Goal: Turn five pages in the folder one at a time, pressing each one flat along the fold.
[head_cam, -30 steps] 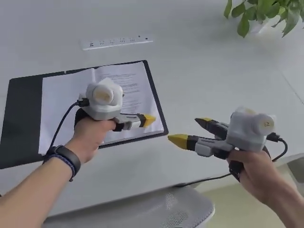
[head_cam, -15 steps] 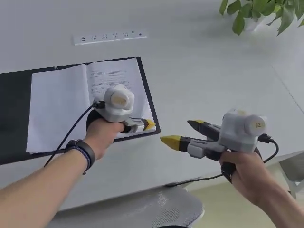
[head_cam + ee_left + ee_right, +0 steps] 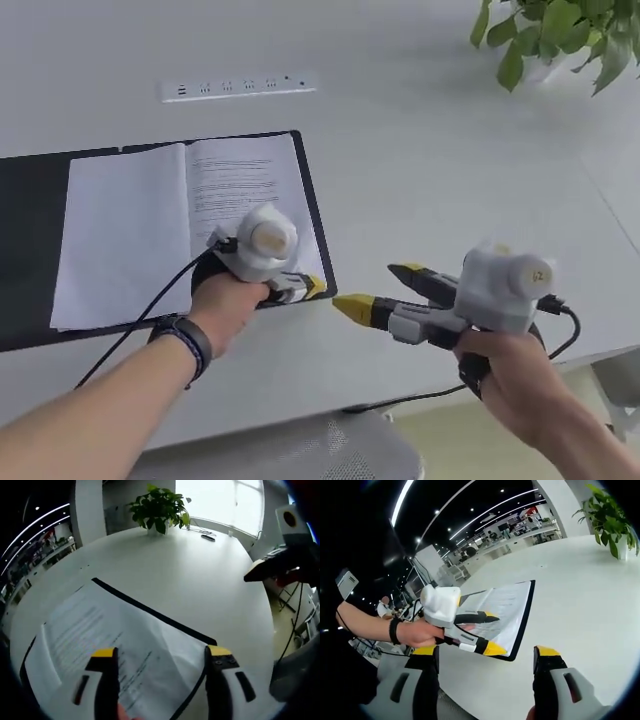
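Your left gripper [image 3: 161, 652]: jaws wide, empty, over lower corner of right page [image 3: 245, 190] in folder [image 3: 30, 250] | your right gripper [image 3: 375, 288]: jaws wide, empty, above table [image 3: 430, 150] beside folder

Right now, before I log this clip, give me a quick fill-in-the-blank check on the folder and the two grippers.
1. The folder lies ___ on the table, pages showing.
2. The left gripper is at the folder's near ___ corner.
3. The right gripper, off the folder with jaws open, holds ___.

Missing words: open; right; nothing.
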Action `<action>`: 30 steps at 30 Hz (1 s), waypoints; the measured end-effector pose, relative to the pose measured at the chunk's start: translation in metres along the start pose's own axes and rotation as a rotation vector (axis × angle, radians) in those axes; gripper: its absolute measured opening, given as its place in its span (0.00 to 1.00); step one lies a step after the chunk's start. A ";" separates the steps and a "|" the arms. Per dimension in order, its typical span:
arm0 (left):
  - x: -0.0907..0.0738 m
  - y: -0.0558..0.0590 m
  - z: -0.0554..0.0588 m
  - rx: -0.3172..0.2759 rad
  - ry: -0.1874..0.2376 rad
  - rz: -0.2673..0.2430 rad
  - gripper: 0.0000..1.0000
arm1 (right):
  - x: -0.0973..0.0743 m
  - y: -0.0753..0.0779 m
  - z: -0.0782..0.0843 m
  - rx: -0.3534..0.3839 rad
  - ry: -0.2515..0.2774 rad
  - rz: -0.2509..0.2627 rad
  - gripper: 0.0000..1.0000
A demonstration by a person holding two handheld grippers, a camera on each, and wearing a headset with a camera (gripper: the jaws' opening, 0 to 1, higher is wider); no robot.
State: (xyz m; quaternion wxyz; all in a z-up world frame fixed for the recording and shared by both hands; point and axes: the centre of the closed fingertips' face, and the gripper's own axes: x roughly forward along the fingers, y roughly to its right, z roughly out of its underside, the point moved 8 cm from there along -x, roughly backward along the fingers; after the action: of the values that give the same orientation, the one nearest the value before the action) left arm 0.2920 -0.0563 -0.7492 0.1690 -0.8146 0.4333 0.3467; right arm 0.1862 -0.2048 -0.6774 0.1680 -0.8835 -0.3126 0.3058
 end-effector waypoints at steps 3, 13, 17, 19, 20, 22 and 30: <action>0.000 -0.003 0.001 -0.018 0.007 0.004 0.69 | 0.001 0.001 -0.001 0.002 -0.001 -0.002 0.75; 0.001 -0.004 0.004 0.001 0.013 -0.004 0.64 | 0.003 0.008 0.001 0.009 -0.005 -0.001 0.74; 0.001 -0.006 0.005 -0.004 0.025 -0.006 0.62 | 0.003 0.009 0.001 0.020 0.003 -0.002 0.73; 0.001 -0.007 0.005 -0.005 0.027 -0.004 0.61 | 0.004 0.009 0.002 0.020 0.000 -0.002 0.73; 0.000 -0.008 0.005 -0.004 0.027 -0.004 0.60 | 0.005 0.010 0.002 0.018 -0.002 -0.002 0.73; 0.001 -0.009 0.006 -0.003 0.031 -0.004 0.59 | 0.006 0.011 0.002 0.018 -0.005 -0.003 0.72; -0.003 -0.010 0.006 -0.028 0.045 -0.008 0.55 | 0.018 0.014 -0.006 0.012 -0.005 -0.016 0.71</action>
State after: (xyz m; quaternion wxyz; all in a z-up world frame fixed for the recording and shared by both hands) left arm 0.2964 -0.0457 -0.7519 0.1491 -0.8263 0.4287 0.3335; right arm 0.2068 -0.2042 -0.6876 0.1752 -0.8791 -0.3183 0.3086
